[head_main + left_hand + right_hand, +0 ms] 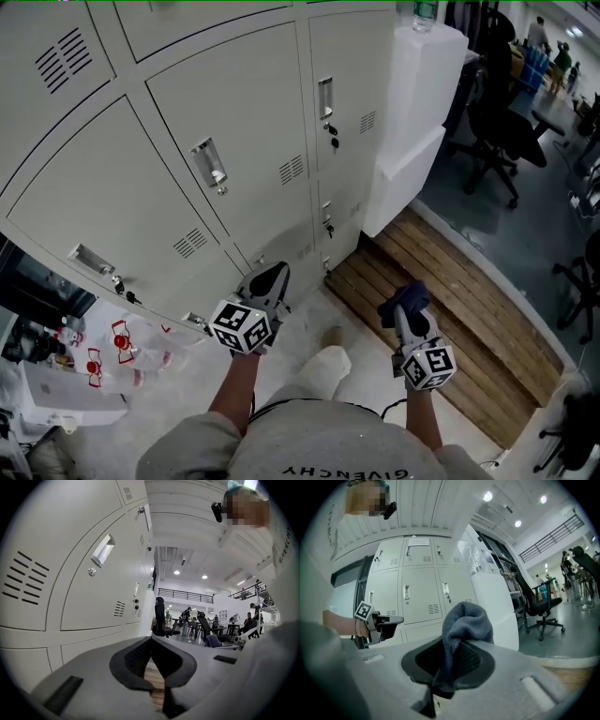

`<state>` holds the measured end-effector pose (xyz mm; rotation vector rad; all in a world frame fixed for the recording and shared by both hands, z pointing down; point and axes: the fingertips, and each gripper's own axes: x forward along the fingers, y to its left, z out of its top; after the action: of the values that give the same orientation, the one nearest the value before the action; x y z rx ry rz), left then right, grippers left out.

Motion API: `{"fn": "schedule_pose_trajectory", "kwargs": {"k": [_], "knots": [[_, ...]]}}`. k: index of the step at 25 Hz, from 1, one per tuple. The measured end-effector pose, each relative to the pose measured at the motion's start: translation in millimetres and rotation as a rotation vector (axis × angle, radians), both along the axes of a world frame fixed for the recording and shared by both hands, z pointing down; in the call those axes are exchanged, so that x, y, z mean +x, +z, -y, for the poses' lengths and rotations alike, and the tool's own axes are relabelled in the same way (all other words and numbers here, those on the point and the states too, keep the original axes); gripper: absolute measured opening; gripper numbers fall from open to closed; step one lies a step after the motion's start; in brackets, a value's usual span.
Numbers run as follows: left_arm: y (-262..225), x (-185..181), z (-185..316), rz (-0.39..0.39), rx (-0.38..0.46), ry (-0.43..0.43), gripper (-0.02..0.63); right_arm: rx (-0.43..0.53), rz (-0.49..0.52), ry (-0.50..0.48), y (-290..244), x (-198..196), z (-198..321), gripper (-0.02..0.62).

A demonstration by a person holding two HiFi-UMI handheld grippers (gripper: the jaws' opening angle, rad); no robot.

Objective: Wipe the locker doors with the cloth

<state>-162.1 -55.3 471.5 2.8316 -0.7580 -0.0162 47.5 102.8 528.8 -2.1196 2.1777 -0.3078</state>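
While the head view shows the left claw [270, 279] low beside the pale grey metal locker doors [234, 122], the right claw [411, 315] holds the crumpled blue-grey cloth [403, 298] away from them. The left gripper view shows its jaws closed together, empty. The right gripper view shows jaws clamped on the cloth.

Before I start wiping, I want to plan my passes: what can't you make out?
Top locker doors, head view: cut off by the upper edge.
Paper notice on a door, right gripper view: too small to read.
Cloth, lower end, right gripper view: buried between the jaws of the right gripper.
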Motion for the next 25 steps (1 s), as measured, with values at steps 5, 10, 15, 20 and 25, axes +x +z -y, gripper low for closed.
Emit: {"fn": "schedule_pose_trajectory", "kwargs": {"k": [5, 10, 15, 20, 25], "knots": [[-2.8, 43.3, 38.2, -0.018, 0.025, 0.016, -0.002, 0.016, -0.007, 0.025, -1.2, 33.4, 26.0, 0.057], [-19.1, 96.3, 74.3, -0.052, 0.039, 0.018, -0.002, 0.017, -0.024, -0.002, -14.9, 70.9, 60.4, 0.057], [-26.0, 139.3, 97.9, 0.006, 0.072, 0.077, -0.002, 0.017, -0.026, -0.024, -21.6, 97.9, 101.8, 0.057], [-32.7, 159.8, 130.5, -0.011, 0.069, 0.060, -0.002, 0.013, -0.037, -0.075, -24.7, 111.6, 141.6, 0.057], [-36.3, 176.8, 157.2, -0.023, 0.063, 0.053, -0.002, 0.011, -0.041, -0.119, -25.9, 124.4, 177.4, 0.057]]}}
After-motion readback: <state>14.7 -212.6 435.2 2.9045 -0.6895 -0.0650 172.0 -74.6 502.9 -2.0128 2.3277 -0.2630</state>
